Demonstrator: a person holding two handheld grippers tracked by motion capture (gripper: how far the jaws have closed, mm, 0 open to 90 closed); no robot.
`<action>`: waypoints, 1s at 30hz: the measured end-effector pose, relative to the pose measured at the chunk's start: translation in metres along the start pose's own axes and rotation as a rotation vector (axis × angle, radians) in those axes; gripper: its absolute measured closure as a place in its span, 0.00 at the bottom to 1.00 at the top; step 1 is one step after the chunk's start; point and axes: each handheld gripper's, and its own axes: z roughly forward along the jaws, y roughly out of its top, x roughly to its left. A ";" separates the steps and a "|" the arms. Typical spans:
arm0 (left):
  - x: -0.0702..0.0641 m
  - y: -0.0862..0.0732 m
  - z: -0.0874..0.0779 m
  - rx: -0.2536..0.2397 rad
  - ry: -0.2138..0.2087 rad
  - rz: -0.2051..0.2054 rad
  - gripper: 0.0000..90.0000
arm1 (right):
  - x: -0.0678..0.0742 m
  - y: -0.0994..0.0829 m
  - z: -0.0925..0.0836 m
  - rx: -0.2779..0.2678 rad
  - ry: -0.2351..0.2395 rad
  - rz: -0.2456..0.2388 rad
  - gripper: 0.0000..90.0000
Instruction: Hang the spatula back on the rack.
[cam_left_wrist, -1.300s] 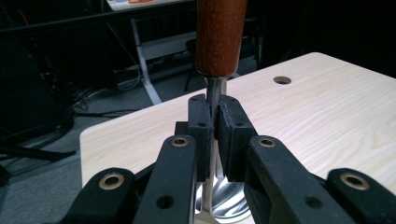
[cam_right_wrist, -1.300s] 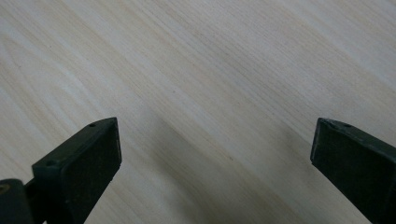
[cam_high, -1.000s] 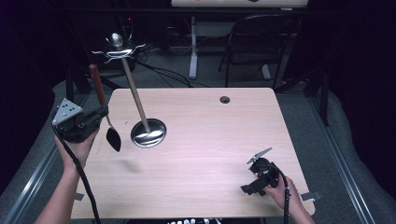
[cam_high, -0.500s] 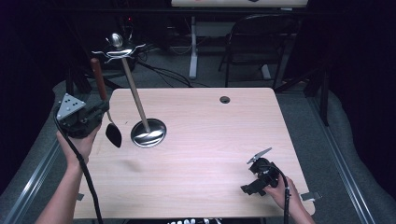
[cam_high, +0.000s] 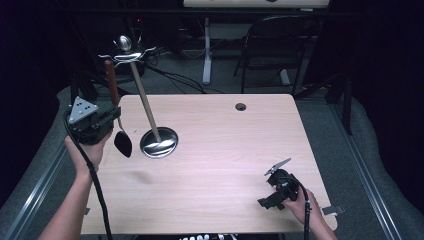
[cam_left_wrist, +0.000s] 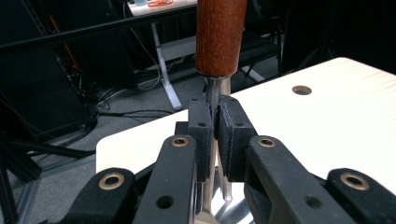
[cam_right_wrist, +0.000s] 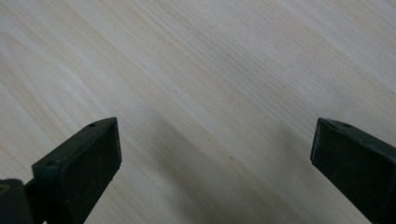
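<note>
A spoon (cam_high: 116, 107) with a brown wooden handle (cam_left_wrist: 220, 35) and a dark bowl hangs upright, handle up, at the table's left edge. My left gripper (cam_high: 102, 122) is shut on its metal neck (cam_left_wrist: 215, 95) just below the handle. Right beside it stands a utensil stand (cam_high: 145, 107), a tilted wooden pole on a shiny round base (cam_high: 159, 142) with metal hooks at the top (cam_high: 125, 50). My right gripper (cam_high: 272, 192) rests low over the table near the front right, its jaws wide open over bare wood (cam_right_wrist: 210, 93).
The light wooden table (cam_high: 225, 150) has a small round cable hole (cam_high: 241, 106) near its far edge. A dark chair (cam_high: 280, 45) and a desk leg (cam_high: 206, 50) stand behind it. Cables trail from both grippers.
My left gripper has drifted slightly left and up with the spoon. The right gripper has stayed in place.
</note>
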 end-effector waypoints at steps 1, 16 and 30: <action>0.000 0.000 0.000 0.004 0.004 0.003 0.94 | 0.000 0.000 0.000 0.000 -0.001 0.000 0.02; -0.004 0.005 0.008 0.061 0.100 0.025 0.94 | 0.000 0.000 0.000 0.005 -0.009 -0.003 0.02; -0.008 0.006 0.020 0.050 0.073 0.037 0.92 | -0.001 0.001 -0.002 0.007 -0.010 -0.009 0.02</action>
